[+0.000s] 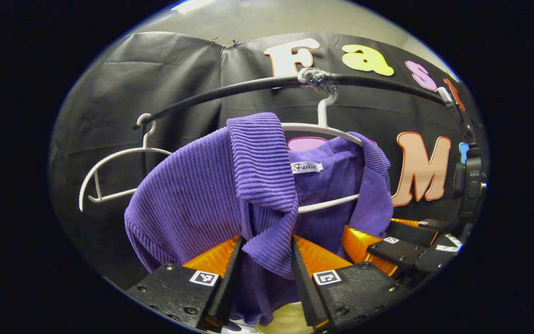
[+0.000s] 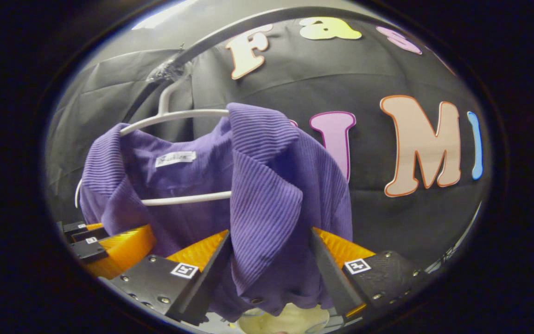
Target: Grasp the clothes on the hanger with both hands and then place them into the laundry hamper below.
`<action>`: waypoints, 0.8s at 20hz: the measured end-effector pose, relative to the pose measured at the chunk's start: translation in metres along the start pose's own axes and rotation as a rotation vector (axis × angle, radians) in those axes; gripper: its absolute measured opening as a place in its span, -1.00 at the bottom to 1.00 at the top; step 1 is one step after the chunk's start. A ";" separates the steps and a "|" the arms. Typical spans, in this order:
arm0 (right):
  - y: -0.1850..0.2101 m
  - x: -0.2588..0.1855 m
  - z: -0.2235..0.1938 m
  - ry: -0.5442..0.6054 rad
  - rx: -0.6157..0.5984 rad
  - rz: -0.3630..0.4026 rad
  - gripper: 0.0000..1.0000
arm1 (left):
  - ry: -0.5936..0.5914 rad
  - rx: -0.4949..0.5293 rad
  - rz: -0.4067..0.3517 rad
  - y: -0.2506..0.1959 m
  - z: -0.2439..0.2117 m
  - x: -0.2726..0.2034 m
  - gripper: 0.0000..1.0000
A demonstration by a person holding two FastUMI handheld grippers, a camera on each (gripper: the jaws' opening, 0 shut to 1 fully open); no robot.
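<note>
Behind purple garment (image 1: 193, 199), hanger (image 1: 327, 204) half-hidden

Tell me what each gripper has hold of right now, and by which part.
Nothing is clamped yet. The left gripper and right gripper each straddle a front collar flap of the purple shirt, jaws open around it.

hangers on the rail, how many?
2. An empty white hanger hangs at the rail's left end in the left gripper view; the second hanger carries the purple garment. Others may be hidden.
</note>
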State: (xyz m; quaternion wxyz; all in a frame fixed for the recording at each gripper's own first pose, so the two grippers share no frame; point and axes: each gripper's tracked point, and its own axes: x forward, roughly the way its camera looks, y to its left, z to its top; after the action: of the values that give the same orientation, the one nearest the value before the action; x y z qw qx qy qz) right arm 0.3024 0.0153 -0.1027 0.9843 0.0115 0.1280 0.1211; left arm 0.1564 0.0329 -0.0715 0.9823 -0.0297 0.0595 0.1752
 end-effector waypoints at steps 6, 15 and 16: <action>0.007 -0.016 0.007 -0.022 -0.041 0.045 -0.98 | 0.035 -0.028 -0.001 0.016 -0.005 -0.012 -0.94; 0.001 -0.051 0.033 -0.057 -0.132 -0.022 -0.98 | 0.060 -0.028 -0.068 0.036 0.018 -0.067 -0.94; -0.001 -0.058 0.040 -0.084 -0.145 -0.044 -0.98 | 0.059 -0.033 -0.071 0.040 0.023 -0.073 -0.99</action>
State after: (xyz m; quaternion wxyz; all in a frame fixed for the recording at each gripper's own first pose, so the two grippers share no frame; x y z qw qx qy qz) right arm 0.2581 0.0006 -0.0493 0.9894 -0.0577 0.0778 0.1080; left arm 0.0773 0.0477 -0.0409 0.9850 -0.0530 0.0847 0.1403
